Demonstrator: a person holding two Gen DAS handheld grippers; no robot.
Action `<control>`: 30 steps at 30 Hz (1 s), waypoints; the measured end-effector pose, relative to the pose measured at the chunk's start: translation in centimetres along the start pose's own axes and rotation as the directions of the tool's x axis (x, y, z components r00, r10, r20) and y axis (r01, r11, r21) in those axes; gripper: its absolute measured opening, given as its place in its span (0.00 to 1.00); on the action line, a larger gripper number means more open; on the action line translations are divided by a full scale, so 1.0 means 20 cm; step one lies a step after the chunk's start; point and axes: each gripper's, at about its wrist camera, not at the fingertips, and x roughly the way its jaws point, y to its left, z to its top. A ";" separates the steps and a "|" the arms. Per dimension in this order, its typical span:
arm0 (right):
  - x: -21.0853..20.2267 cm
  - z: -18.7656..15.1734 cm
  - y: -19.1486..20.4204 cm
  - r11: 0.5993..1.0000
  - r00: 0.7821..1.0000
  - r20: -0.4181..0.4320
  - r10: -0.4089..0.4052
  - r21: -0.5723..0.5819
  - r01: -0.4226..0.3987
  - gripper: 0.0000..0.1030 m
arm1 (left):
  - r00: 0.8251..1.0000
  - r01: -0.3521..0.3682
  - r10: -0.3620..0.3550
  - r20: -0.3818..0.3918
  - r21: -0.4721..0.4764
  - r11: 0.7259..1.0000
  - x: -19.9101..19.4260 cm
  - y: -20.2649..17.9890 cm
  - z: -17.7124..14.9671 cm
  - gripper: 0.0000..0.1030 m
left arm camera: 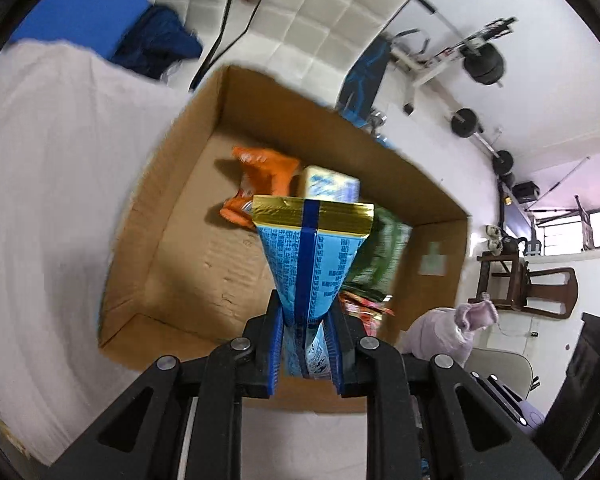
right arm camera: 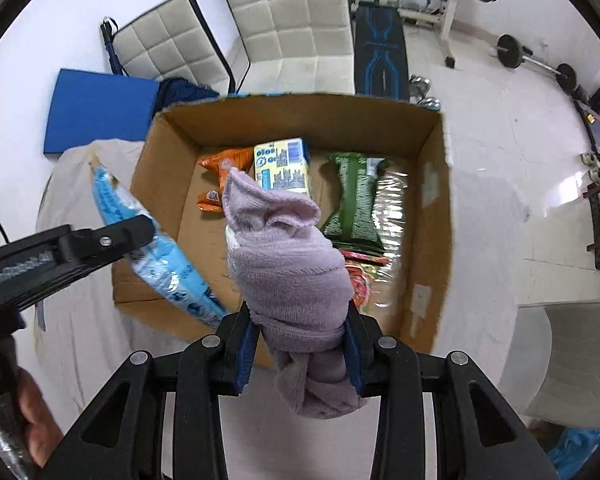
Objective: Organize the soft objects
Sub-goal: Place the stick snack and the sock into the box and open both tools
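Observation:
My left gripper (left arm camera: pixel 306 344) is shut on a light blue snack packet (left arm camera: pixel 312 260) with a gold top edge, held above the near side of an open cardboard box (left arm camera: pixel 172 264). The packet (right arm camera: pixel 160 256) and left gripper also show at the left of the right wrist view. My right gripper (right arm camera: pixel 300 344) is shut on a rolled lilac towel (right arm camera: pixel 288 264), held over the box's near edge (right arm camera: pixel 428 216). Inside the box lie an orange packet (right arm camera: pixel 220 176), a yellow and blue pack (right arm camera: pixel 284 166), a green packet (right arm camera: pixel 354 200) and a red packet (right arm camera: pixel 360 276).
The box stands on a white-covered table (left arm camera: pixel 40 200). Behind it are white padded chairs (right arm camera: pixel 292 20), a blue mat (right arm camera: pixel 96 116), a dark blue cloth (left arm camera: pixel 156 40), a weight bench (right arm camera: pixel 382 48) and barbells (right arm camera: pixel 536 64) on the floor.

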 end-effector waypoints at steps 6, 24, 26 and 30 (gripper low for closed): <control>0.28 0.08 0.05 1.000 0.997 -0.074 -0.009 -0.029 0.007 0.38 | 0.997 -0.042 0.040 -0.060 -0.041 0.998 0.21 0.10 0.05 0.16; 0.68 0.15 0.06 0.998 0.981 -0.194 0.002 -0.056 -0.013 0.42 | 0.977 -0.179 0.177 -0.119 -0.006 0.984 0.42 0.17 0.14 0.17; 0.70 0.15 0.06 0.998 0.979 -0.203 -0.002 -0.056 -0.009 0.44 | 0.970 -0.206 0.204 -0.131 0.000 0.979 0.44 0.18 0.15 0.19; 0.71 0.14 0.06 0.998 0.978 -0.207 -0.012 -0.067 -0.001 0.49 | 0.965 -0.232 0.233 -0.122 0.024 0.972 0.42 0.16 0.15 0.29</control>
